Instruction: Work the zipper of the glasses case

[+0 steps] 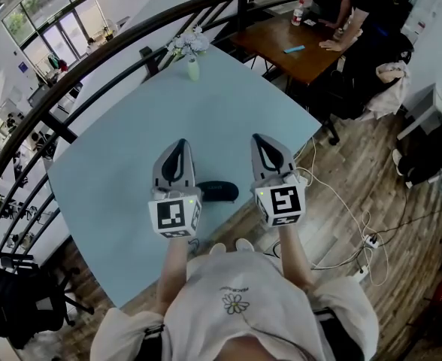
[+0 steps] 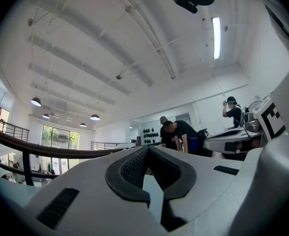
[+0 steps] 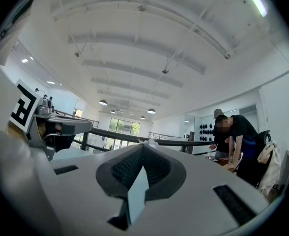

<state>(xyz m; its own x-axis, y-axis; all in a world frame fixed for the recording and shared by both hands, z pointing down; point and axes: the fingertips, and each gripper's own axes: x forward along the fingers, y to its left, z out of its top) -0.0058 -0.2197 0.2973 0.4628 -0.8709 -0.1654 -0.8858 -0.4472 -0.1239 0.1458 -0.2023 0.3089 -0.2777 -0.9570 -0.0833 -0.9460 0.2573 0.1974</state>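
glasses case (image 1: 219, 192) half hidden behind left tongs (image 1: 180, 146).

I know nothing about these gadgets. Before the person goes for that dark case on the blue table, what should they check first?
1. Glasses case in sight: ok, it lies near the near edge of the table.
2. Left hand-held gripper empty: ok, jaws together with nothing between them.
3. Right hand-held gripper empty: ok, the same.
4. Jaws open, ready to grasp: not ok, both are shut.
5. Zipper pull found: cannot tell, it is too small to make out in the head view.
6. Room around the case: ok, the flower vase stands at the far edge.
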